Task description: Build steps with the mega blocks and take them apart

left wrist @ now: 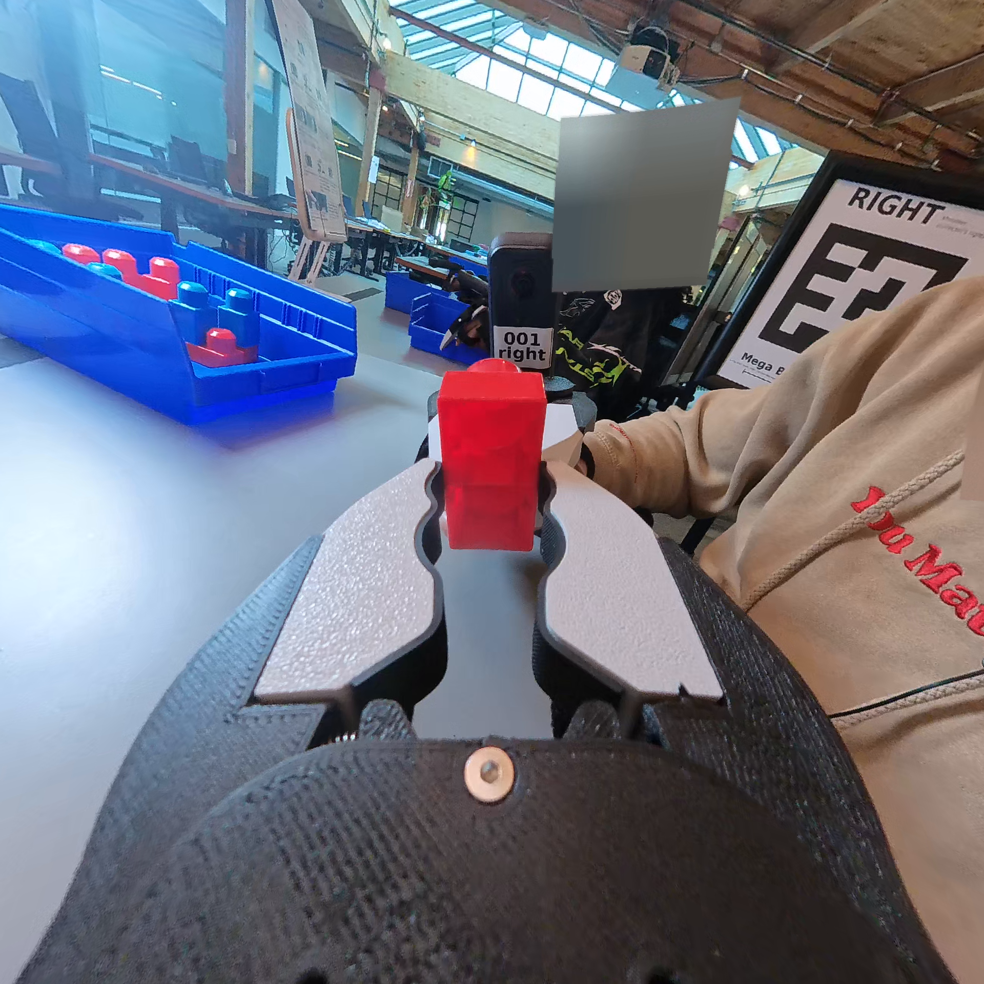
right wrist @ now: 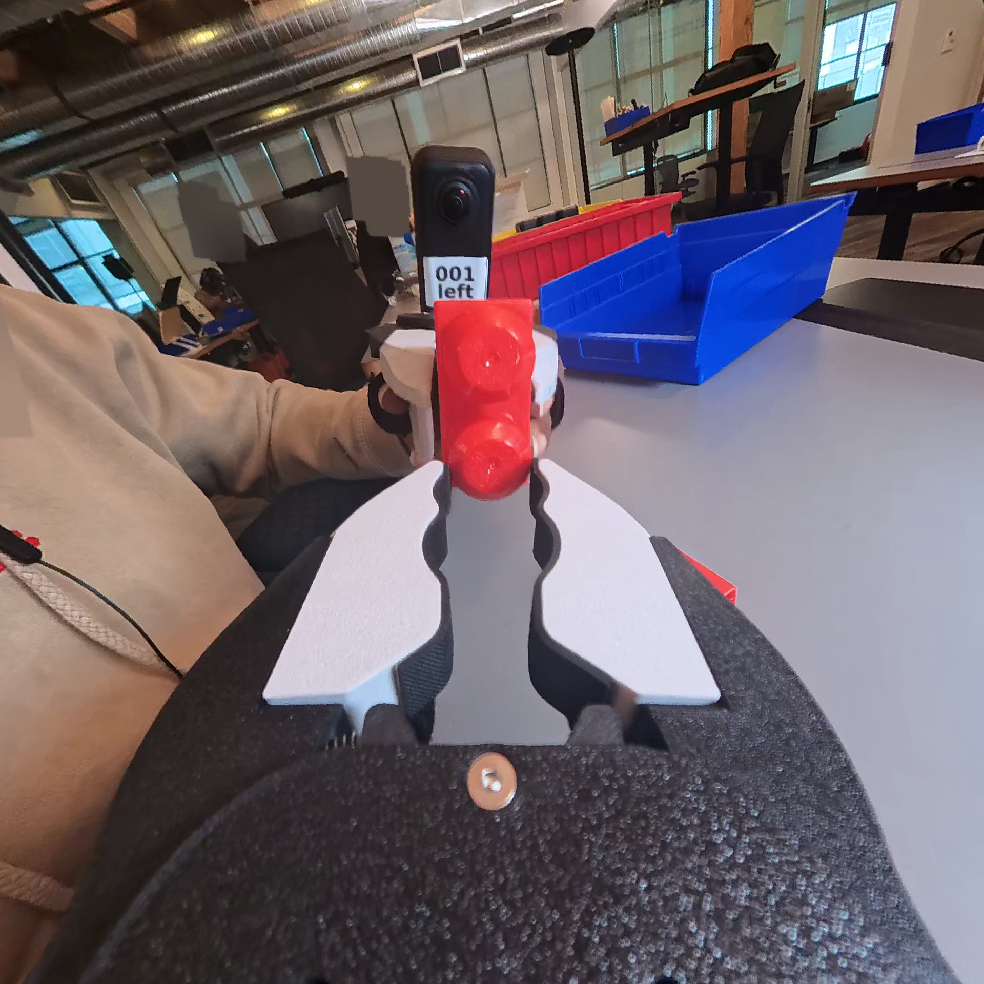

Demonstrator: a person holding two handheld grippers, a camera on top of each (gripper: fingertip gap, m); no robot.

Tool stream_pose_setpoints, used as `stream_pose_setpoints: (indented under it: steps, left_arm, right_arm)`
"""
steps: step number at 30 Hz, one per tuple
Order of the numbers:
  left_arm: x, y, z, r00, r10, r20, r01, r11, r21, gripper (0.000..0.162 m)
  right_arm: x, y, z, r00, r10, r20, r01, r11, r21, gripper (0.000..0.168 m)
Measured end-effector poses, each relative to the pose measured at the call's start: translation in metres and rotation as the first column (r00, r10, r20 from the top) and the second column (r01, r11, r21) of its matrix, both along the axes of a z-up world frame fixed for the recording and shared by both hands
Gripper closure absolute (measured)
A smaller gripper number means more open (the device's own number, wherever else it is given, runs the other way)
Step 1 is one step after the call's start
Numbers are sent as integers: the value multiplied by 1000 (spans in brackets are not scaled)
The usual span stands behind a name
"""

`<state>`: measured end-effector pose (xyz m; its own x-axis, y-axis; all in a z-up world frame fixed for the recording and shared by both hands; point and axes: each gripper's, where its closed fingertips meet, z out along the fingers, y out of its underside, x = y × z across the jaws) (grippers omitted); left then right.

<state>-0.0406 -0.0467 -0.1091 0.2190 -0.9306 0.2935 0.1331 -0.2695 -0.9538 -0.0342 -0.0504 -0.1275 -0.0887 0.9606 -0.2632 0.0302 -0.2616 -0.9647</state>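
Both claws face each other above the grey table [right wrist: 798,479], and one red block [left wrist: 490,463] hangs between them. Left gripper [left wrist: 490,479] has its grey fingers [left wrist: 372,559] pressed against the block's lower sides, closed on it. Right gripper [right wrist: 490,474] comes at the same red block [right wrist: 484,394] from the studded side; its white fingertips [right wrist: 431,479] sit beside the lower stud, and it looks clamped on that stud, though contact is hard to confirm from this angle. Behind the block, in each view, the opposite gripper's black camera stands upright and blocks the room beyond. A beige sleeve [left wrist: 745,458] fills one side. Left of the left gripper lies a blue bin [left wrist: 298,341] holding red and blue blocks [left wrist: 223,319]. Beyond the right gripper sits an empty blue bin [right wrist: 745,298], with a red bin [right wrist: 575,245] behind it.
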Motion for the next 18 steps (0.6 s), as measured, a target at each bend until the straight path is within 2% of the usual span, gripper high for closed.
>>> stream_pose_setpoints:
  steps: [2, 5, 8, 11, 14, 16, 18]
  left_arm:
    - [-8, 4, 10, 999, 30, 38, -31, 999, 28, 128]
    - [-35, 19, 26, 988, 112, 111, -118, 992, 50, 128]
    - [-59, 34, 24, 973, 196, 120, -204, 978, 55, 128]
    - [-77, 54, 12, 952, 293, 91, -298, 954, 41, 128]
    - [-98, 72, 0, 921, 385, 59, -387, 922, 24, 128]
    - [-111, 79, -4, 903, 428, 43, -430, 902, 29, 128]
    - [-122, 83, -3, 886, 462, 38, -463, 885, 42, 128]
  right_arm:
    - [0, 5, -4, 999, -10, 48, 9, 1000, 27, 132]
    - [3, 24, -30, 966, -59, 250, 16, 985, 170, 121]
    - [5, 44, -61, 874, -96, 477, -82, 937, 340, 118]
    - [-5, 52, -71, 770, -127, 625, -248, 843, 477, 119]
    - [-17, 52, -81, 574, -181, 798, -507, 687, 520, 118]
    - [-20, 58, -89, 386, -266, 883, -669, 578, 467, 115]
    - [-22, 62, -94, 204, -343, 917, -779, 510, 364, 115]
